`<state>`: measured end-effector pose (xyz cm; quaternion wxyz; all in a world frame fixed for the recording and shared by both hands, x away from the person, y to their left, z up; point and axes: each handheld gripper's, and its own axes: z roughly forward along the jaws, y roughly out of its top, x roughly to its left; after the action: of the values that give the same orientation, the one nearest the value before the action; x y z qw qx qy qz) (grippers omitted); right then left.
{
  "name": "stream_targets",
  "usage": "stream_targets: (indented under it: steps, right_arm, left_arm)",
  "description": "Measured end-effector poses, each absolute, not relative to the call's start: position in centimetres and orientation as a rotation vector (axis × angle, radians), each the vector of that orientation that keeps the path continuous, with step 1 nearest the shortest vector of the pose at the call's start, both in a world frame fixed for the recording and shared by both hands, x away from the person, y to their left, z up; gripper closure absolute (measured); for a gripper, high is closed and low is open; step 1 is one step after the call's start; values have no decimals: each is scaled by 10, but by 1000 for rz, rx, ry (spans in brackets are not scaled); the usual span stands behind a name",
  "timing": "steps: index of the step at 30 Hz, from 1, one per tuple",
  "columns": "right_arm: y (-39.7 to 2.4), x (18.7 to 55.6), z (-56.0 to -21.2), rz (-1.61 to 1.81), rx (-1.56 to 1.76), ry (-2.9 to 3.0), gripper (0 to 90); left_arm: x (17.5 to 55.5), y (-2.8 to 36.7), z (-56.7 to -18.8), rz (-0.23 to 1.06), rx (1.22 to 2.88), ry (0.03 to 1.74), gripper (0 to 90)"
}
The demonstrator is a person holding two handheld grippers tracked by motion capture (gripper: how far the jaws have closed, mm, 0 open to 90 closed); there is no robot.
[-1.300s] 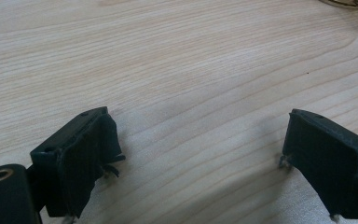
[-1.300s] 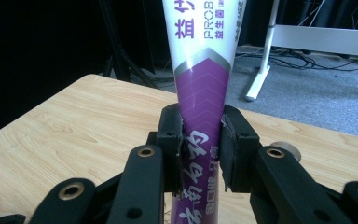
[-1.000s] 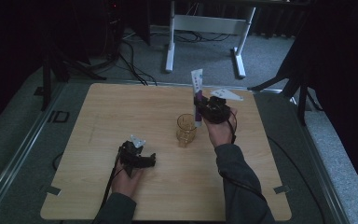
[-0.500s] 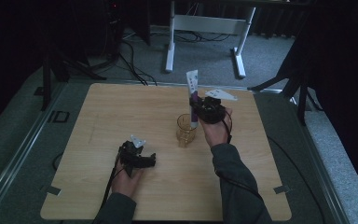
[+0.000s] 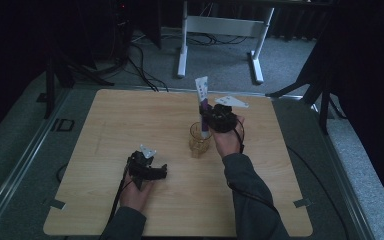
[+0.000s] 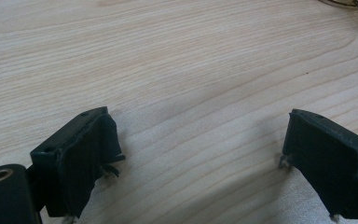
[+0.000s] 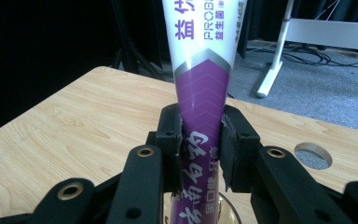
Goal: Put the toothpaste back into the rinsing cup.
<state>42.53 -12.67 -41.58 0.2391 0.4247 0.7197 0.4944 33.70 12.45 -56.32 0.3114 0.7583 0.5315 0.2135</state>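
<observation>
high view: the right forearm reaches from the lower edge up across the tabletop [image 5: 105,115], sleeve to the wrist, hand wrapped round the right hand-held gripper [image 5: 207,117] near the far middle of the board. its jaws are clamped on the lower purple part of a white and purple tube [image 5: 202,97], which stands nearly upright with its flat white end uppermost. the tube's lower end sits directly above, or just inside, the mouth of a clear amber glass cup [image 5: 199,140] standing on the tabletop just in front of the hand; contact between tube and cup cannot be told. right gripper view: the two black pads press the tube [image 7: 200,116] from either side, and the cup's rim [image 7: 230,210] shows beneath. the left hand rests low on the tabletop, well apart from the cup, holding the left hand-held gripper [image 5: 147,167]. left gripper view: its jaws stand wide apart over bare wood, nothing between them.
</observation>
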Motion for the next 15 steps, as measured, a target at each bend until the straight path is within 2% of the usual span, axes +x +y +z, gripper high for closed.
stream_targets:
  steps: [15]
  right_arm:
    - [-121,427,-423,1322,1152,1989,718]
  left_arm:
    - [337,124,-563,565,2000,1403,78]
